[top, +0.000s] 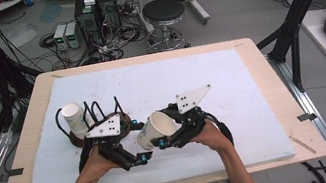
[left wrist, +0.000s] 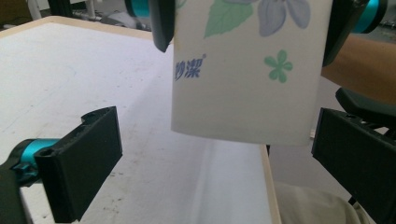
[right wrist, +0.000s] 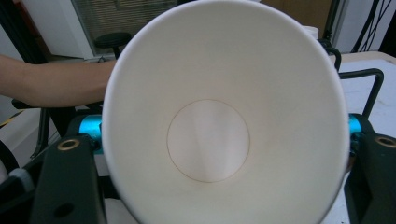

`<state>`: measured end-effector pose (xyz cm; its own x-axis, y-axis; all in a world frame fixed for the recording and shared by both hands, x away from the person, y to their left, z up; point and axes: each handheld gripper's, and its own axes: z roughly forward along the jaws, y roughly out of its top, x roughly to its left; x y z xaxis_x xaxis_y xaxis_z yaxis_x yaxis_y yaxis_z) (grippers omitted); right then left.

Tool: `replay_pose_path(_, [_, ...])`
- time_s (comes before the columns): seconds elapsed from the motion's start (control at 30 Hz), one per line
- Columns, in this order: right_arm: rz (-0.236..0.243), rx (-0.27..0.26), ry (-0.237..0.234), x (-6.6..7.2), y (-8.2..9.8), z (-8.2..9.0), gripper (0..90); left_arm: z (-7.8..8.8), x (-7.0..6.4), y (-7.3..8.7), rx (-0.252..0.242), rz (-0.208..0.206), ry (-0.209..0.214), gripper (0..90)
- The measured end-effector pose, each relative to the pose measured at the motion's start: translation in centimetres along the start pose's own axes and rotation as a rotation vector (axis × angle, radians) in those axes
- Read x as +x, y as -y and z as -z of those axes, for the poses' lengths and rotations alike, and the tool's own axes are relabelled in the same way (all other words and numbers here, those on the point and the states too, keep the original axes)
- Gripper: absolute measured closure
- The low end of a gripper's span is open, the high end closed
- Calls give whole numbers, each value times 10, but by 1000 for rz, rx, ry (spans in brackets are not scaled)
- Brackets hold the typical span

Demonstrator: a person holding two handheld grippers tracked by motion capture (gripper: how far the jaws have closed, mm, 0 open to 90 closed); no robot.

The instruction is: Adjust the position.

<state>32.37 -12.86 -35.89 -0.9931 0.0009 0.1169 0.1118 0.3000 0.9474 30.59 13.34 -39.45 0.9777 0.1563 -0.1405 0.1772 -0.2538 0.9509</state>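
**Mia:** Looking down from the high view, what do you see on the bench [top: 33, 145]?

**Ben:** A white mat [top: 233, 99] covers most of it. Two hands come in from the near edge. The right claw [top: 167, 139] squeezes a paper cup [top: 156, 129]. The cup is tipped on its side, with its open mouth facing up and to the right. It is up off the mat, near the middle of the bench.

**Mia:** And the left claw [top: 134, 158]?

**Ben:** It sits just left of the cup, low and near. Behind it, on the left, is a black wire rack [top: 99, 114] on a brown base. A second paper cup [top: 76, 118] is stuck on one of its prongs.

**Mia:** Now the left gripper view?

**Ben:** The left claw [left wrist: 215, 158] is wide apart. Its two black jaws stand far from each other and press on nothing. The paper cup [left wrist: 247, 74] hangs just above the gap, with green leaves, a purple flower and blue writing on it. The right claw [left wrist: 247, 28] pinches it from both sides up at the top.

**Mia:** And the right gripper view?

**Ben:** You look right inside the paper cup [right wrist: 210, 140]. It is white with a round bottom. The right claw [right wrist: 224, 154] holds it tight, one black jaw on each side. A bare arm [right wrist: 56, 84] is on the left, and a bit of the rack [right wrist: 369, 88] shows on the right.
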Motion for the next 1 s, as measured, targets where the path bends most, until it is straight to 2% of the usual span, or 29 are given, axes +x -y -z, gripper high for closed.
replay_pose_path(0.3, [-3, -1, 14, 0, 0, 3, 280, 5, -1, 3, 17, -8, -22, 17])
replay_pose_path(0.53, [-8, 8, 38, 1, 1, 7, 280, 17, -3, 10, 36, -23, -45, 17])
replay_pose_path(0.63, [-9, 6, 57, 1, 2, 9, 280, 24, -3, 15, 51, -25, -76, 17])
replay_pose_path(0.8, [-19, 13, 89, 0, 3, 13, 280, 37, -2, 24, 49, -7, -120, 17])
replay_pose_path(1.0, [-30, 31, 131, -2, 4, 17, 279, 56, -3, 38, 32, 11, -199, 18])
